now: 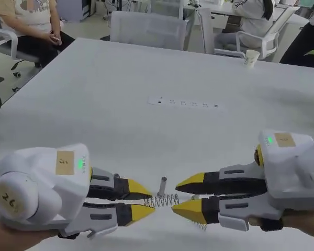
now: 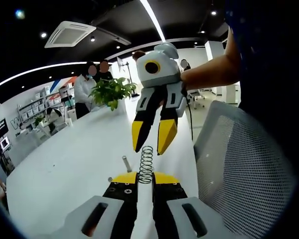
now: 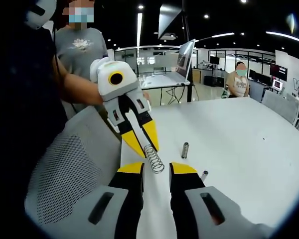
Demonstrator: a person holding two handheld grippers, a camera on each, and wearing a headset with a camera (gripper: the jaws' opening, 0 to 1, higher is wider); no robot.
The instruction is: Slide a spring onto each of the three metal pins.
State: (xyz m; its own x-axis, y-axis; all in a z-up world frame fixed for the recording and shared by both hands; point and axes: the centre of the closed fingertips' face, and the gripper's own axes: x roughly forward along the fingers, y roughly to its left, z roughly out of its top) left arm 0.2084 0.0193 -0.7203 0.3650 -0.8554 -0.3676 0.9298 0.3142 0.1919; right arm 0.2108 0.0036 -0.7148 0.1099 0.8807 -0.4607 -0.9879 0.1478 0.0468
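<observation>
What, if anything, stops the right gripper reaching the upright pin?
Likely nothing, so yes: the right gripper has open, empty jaws, the upright pin stands close ahead, and the spring in the left gripper lies aside.

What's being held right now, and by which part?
The left gripper pinches a spring by one end; the right gripper is open near the other end.

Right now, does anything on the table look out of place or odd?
Nothing spilled or damaged. The spring is held sideways by the left gripper, beside the upright pin, not on it.
</observation>
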